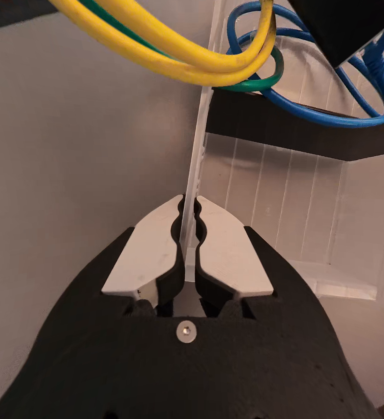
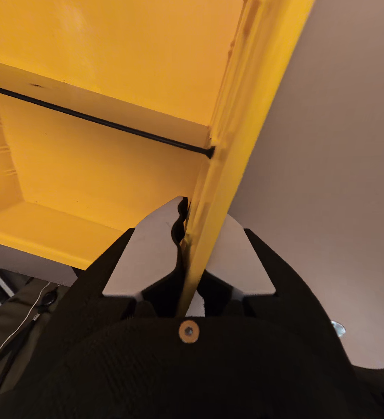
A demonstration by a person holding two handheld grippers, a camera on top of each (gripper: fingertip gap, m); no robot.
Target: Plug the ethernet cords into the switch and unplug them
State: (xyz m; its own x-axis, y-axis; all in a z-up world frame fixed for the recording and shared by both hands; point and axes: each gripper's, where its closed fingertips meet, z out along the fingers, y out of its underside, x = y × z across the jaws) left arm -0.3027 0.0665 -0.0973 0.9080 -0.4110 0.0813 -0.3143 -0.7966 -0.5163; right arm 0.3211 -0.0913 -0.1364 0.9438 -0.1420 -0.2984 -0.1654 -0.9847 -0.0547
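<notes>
Yellow plastic fills the right wrist view: a big yellow bin (image 2: 109,68) with a thin black rod (image 2: 91,118) running across it from nine o'clock toward centre, and the right gripper (image 2: 194,210) is clamped on the bin's side wall, one finger inside, the other outside against the pale wall (image 2: 322,158). Over on the left wrist view, the left gripper (image 1: 189,199) sits nearly closed with a slim gap, a clear panel edge (image 1: 197,158) passing between the fingers; whether they pinch it, I cannot tell. Up at twelve o'clock droop two yellow cords (image 1: 186,61), with a green cord (image 1: 261,82) looping under them. Blue cords (image 1: 322,113) coil at two o'clock over a black shelf (image 1: 299,136), one blue plug meeting the black switch (image 1: 336,27) at one o'clock.
</notes>
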